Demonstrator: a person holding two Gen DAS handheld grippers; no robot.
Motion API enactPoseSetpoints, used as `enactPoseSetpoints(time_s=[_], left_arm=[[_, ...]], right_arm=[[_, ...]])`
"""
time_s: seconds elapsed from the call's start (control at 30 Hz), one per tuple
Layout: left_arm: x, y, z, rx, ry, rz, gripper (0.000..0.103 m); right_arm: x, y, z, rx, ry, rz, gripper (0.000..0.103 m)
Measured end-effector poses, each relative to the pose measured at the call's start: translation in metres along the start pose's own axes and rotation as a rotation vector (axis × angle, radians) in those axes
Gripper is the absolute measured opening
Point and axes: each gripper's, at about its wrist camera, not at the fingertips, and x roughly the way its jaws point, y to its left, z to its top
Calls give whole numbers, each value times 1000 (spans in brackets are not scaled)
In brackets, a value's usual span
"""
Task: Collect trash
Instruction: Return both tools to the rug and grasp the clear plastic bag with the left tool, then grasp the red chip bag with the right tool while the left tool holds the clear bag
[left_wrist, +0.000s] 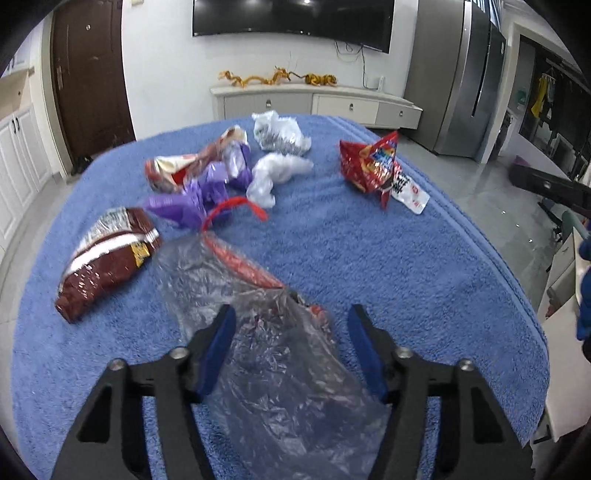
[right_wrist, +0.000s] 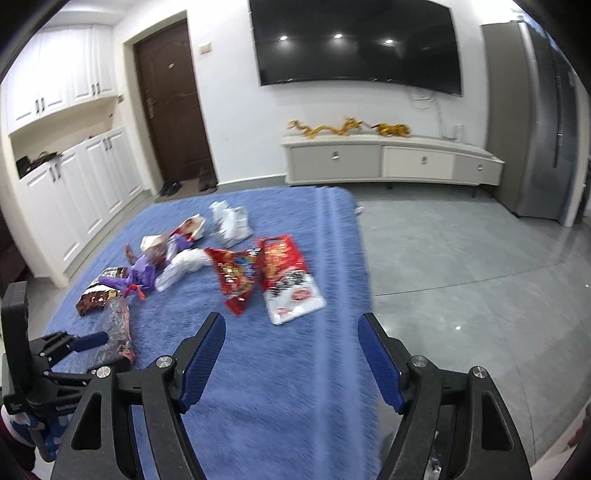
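1. Lying flat on the blue towel (left_wrist: 369, 258), a clear plastic bag (left_wrist: 273, 350) with a red strip along one edge runs up between the fingers of the left gripper (left_wrist: 291, 321); the left pad overlaps its edge, the right pad stands clear of it.
2. Left jaws partly open, not pressed on the bag; whether the left pad touches the film cannot be told.
3. Just beyond the bag: a brown snack packet (left_wrist: 107, 258) to the left, and a purple wrapper (left_wrist: 199, 192) with a red band further back.
4. Further out: a white crumpled bag (left_wrist: 277, 173), another white-and-grey one (left_wrist: 279, 133), and a red snack packet (left_wrist: 373, 166) well apart to the right.
5. Right gripper (right_wrist: 291, 332) hangs above the towel's right edge, jaws wide, nothing between them; the red packets lie ahead of it.
6. In the right wrist view, the left gripper (right_wrist: 88, 341) sits low at the bag.
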Motion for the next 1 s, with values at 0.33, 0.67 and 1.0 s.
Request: enactPoseSetpoints(time_s=[0.33,0.67,1.0], left_arm=[[8,7,6,-22,-5,-40,14],[-9,22,14,-106,-43,-81,13],[-44,16,16,-97,-97,-66,13]], right_arm=[[82,26,24,-51,65,82,72],[149,43,32,-95,122,83,72],[120,36,33,-48,58,173,27]])
